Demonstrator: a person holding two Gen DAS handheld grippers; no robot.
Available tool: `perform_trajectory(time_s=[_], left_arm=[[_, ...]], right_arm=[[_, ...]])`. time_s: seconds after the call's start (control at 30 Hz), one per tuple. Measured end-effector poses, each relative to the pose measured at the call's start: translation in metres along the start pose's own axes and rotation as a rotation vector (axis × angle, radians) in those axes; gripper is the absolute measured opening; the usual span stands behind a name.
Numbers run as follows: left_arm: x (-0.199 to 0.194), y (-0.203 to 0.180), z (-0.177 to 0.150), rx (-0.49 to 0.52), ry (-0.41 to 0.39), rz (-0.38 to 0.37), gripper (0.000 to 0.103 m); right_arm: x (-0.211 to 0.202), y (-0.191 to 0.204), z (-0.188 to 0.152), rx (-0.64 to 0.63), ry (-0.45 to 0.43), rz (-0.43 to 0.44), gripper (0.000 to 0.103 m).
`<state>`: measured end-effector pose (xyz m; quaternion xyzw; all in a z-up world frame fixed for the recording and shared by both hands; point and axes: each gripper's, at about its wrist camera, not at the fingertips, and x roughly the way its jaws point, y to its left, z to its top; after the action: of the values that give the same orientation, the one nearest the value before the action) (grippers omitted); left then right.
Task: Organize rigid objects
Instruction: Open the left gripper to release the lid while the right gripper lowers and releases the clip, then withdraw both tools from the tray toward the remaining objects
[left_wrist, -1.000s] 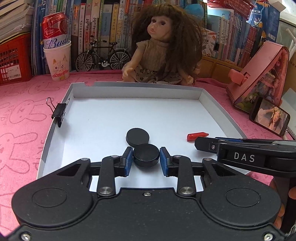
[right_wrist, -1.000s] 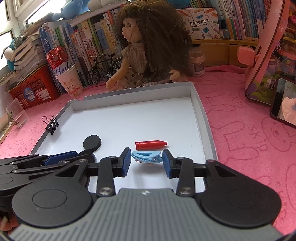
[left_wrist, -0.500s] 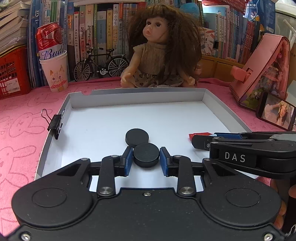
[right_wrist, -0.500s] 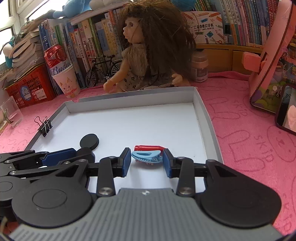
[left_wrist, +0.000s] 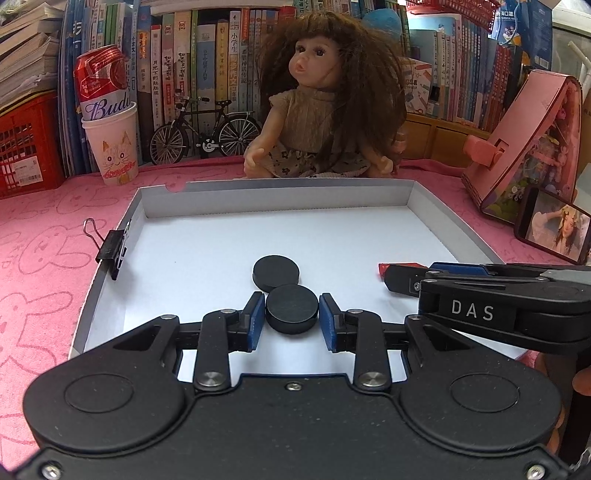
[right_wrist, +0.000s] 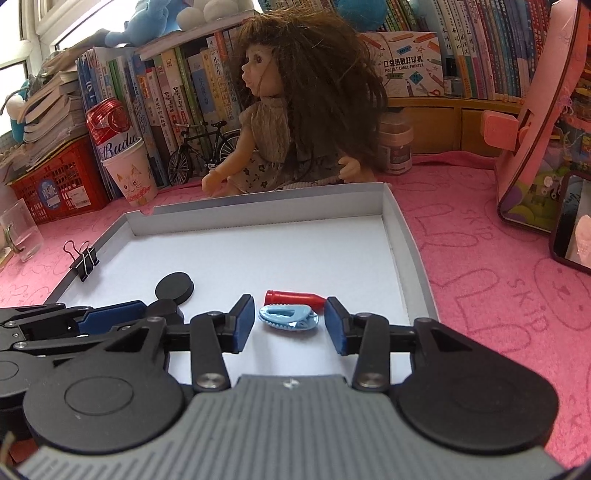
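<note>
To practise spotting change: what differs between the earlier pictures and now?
The right gripper brought the clip forward to the red piece, then opened slightly. The left gripper stays shut on the near disc; far disc and tray unchanged.

Beyond the tray I saw a long-haired doll (left_wrist: 321, 107) sitting on the pink surface (left_wrist: 40, 258), a model bicycle (left_wrist: 205, 129) beside her, a red can (left_wrist: 101, 86) standing in a cat-printed paper cup (left_wrist: 112, 147), and books (left_wrist: 207, 62) lining the back.
</note>
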<state>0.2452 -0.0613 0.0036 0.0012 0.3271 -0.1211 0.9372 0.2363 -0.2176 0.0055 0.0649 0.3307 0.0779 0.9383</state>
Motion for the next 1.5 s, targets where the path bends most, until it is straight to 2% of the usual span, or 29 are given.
perform_trajectory(time_s=[0.2,0.27,0.4,0.67,1.03,1.23,1.5], left_arm=[[-0.006,0.003,-0.001,-0.017,-0.005,-0.003,0.042],[-0.010,0.003,-0.001,-0.018,-0.009,-0.005,0.045],[-0.018,0.005,-0.002,-0.027,-0.022,-0.005,0.055],[-0.044,0.007,-0.012,-0.044,-0.044,-0.019,0.064],[-0.087,0.005,-0.040,-0.066,-0.066,-0.054,0.066],[-0.115,-0.003,-0.058,-0.003,-0.125,-0.031,0.069],[-0.150,-0.004,-0.076,0.008,-0.162,-0.049,0.070]], right_arm=[[-0.009,-0.002,0.000,0.017,-0.017,0.009,0.062],[-0.014,-0.002,0.000,0.019,-0.022,0.011,0.067],[-0.024,-0.002,-0.001,0.012,-0.040,-0.002,0.070],[-0.048,-0.012,-0.009,0.021,-0.069,-0.021,0.075],[-0.091,-0.012,-0.031,0.023,-0.123,0.012,0.080],[-0.111,-0.006,-0.047,-0.019,-0.130,0.031,0.081],[-0.138,-0.009,-0.072,-0.032,-0.140,0.042,0.082]])
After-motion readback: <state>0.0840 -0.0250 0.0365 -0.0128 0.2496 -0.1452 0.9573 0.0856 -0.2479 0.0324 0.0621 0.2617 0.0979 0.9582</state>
